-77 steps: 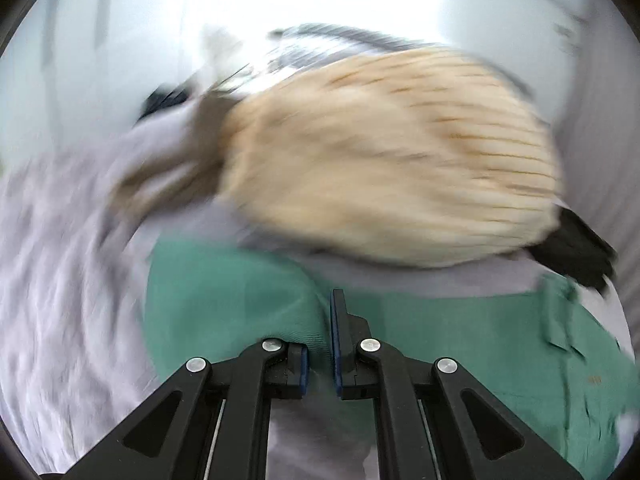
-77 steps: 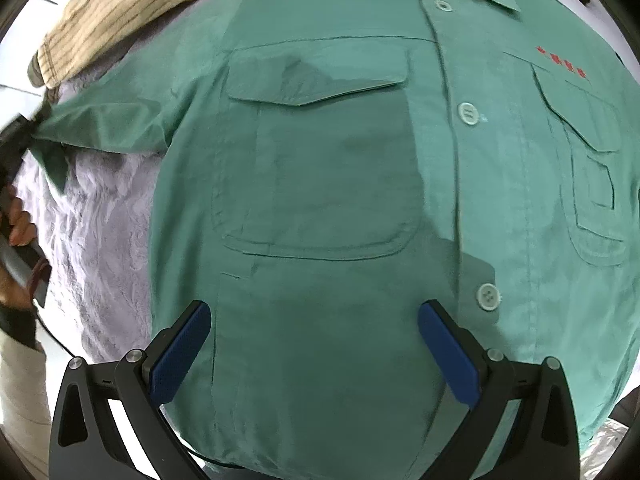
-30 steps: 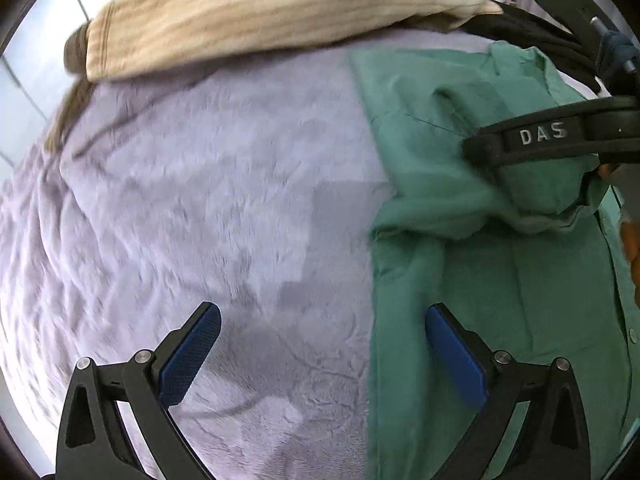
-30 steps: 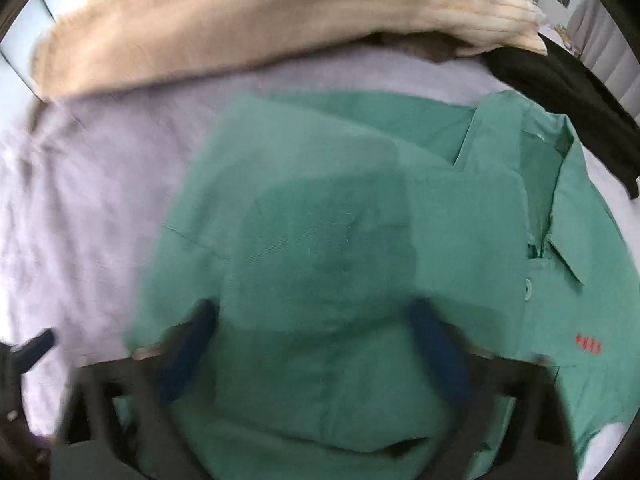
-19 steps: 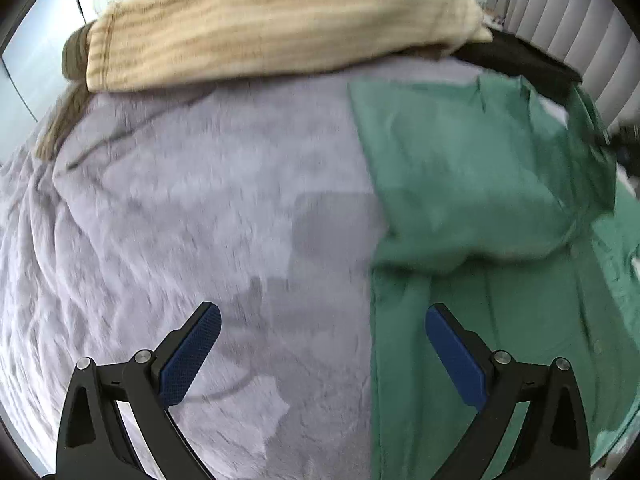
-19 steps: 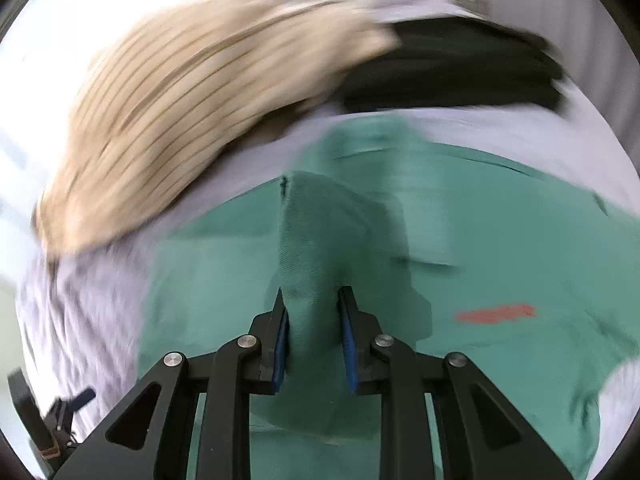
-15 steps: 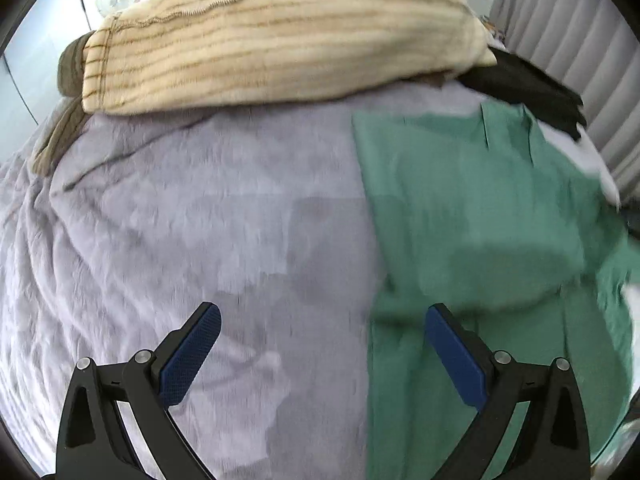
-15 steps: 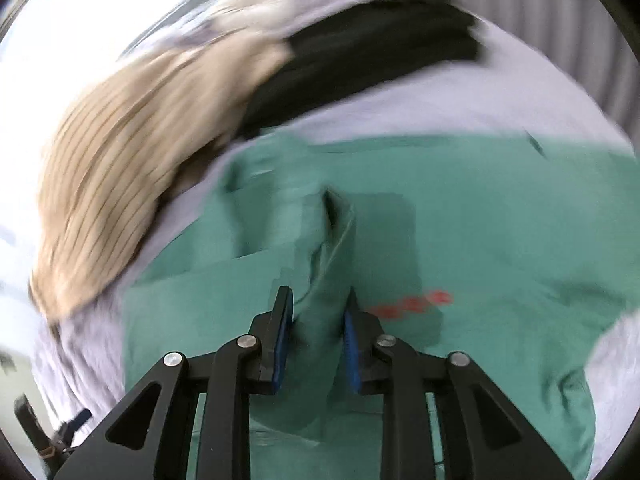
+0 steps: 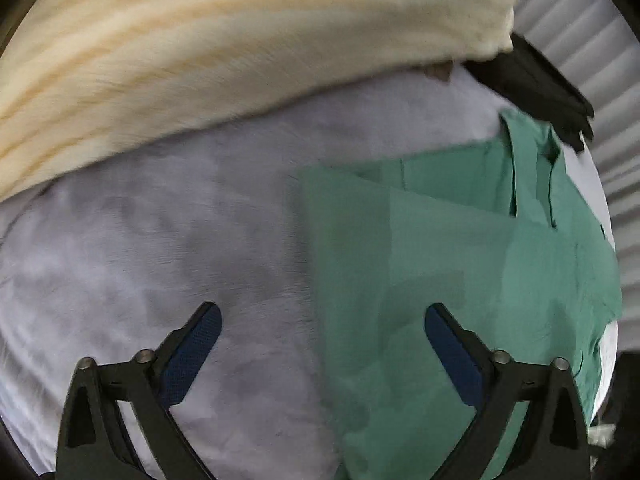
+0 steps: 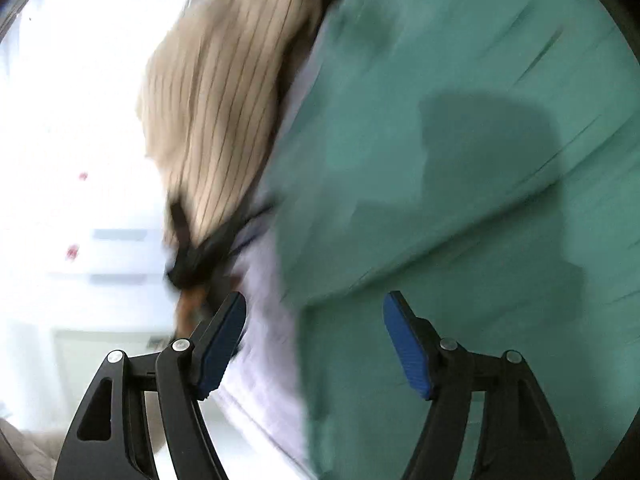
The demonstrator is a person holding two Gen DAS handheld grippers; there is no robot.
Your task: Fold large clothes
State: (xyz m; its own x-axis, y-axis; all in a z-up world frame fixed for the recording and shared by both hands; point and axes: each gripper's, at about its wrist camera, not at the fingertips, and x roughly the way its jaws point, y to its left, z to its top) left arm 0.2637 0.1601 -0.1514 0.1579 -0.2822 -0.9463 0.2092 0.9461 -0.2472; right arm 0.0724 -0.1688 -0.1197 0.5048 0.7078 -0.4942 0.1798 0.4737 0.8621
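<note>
One side of the green shirt is folded in, ahead and right of the left gripper. Right gripper jaws have just been opening, nothing pinched; left spread, empty. Remaining folds are pending.

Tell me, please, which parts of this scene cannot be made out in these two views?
- Green shirt: its lower hem is cut off by the bottom edge in the left wrist view.
- Shirt details in the right wrist view: smeared by motion blur.
- Black garment: mostly hidden behind the striped beige garment and the picture's rim.
</note>
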